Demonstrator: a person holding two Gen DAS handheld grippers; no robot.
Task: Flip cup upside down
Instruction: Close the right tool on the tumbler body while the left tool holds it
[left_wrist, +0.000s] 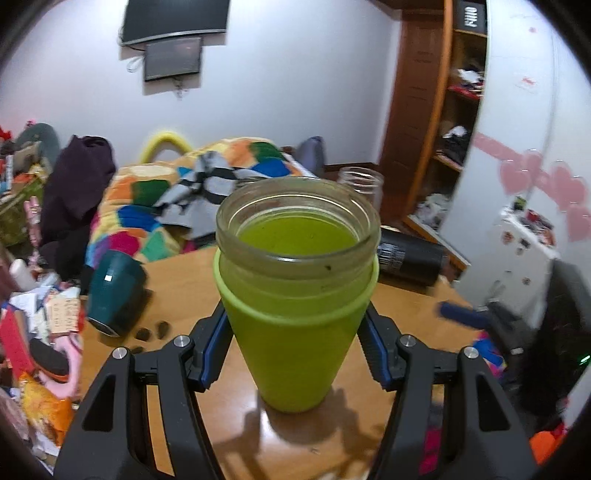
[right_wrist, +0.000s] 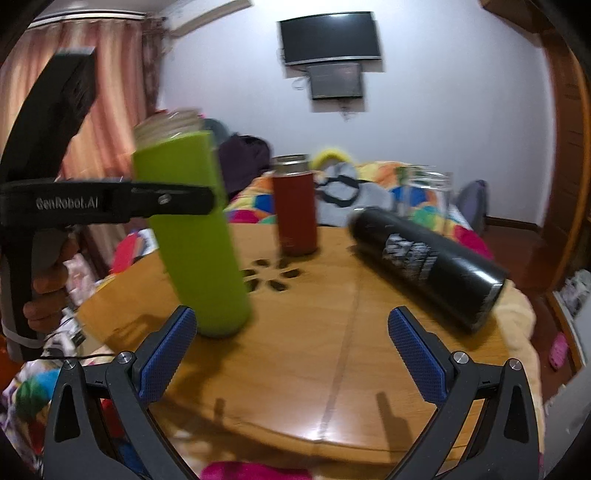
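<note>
Left tool grips tilted green cup above table.

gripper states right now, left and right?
Left gripper: closed on the green-sleeved glass cup, mouth up, tilted over the round wooden table.
Right gripper: open, holding nothing.
</note>
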